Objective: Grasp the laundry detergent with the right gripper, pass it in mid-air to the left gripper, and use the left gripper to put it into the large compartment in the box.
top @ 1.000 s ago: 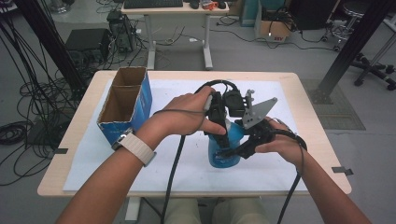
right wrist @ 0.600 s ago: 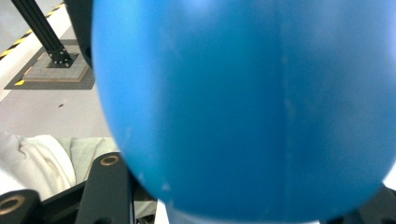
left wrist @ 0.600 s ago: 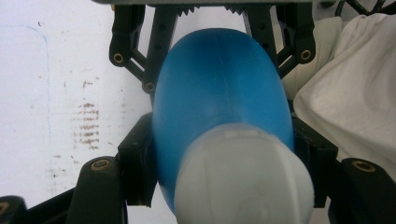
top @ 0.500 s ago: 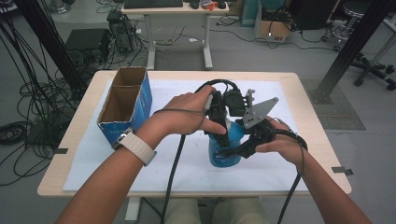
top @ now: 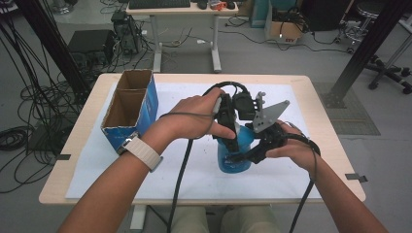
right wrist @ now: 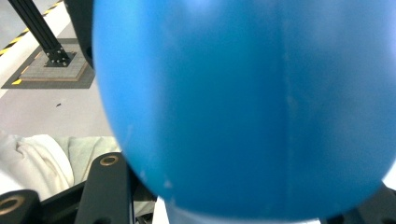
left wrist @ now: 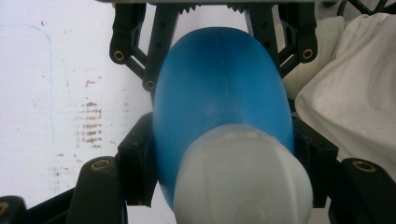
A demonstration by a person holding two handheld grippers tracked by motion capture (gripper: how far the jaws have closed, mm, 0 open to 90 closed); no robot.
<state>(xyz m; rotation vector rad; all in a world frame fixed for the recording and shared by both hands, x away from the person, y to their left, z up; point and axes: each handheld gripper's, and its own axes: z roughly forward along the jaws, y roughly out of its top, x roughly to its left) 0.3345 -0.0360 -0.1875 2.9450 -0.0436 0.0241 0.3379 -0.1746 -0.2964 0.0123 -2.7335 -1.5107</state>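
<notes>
A blue plastic bottle [top: 232, 159] with a pale grey cap stands on the white sheet near the table's front, and both grippers hold it. My left gripper [top: 228, 133] comes down from above; in the left gripper view its pads press the bottle [left wrist: 219, 93] just below the cap [left wrist: 243, 182]. My right gripper [top: 243, 156] comes in from the right, shut on the bottle's body. Its fingers [left wrist: 161, 46] clamp the far part of the bottle in the left gripper view. The blue body [right wrist: 243, 107] sits close between the jaws in the right gripper view.
An open blue cardboard box [top: 128, 109] with two compartments stands at the table's left. A white sheet [top: 97, 165] covers most of the wooden table [top: 320, 97]. White cloth [left wrist: 345, 93] lies off the table's near edge. Cables trail from both grippers.
</notes>
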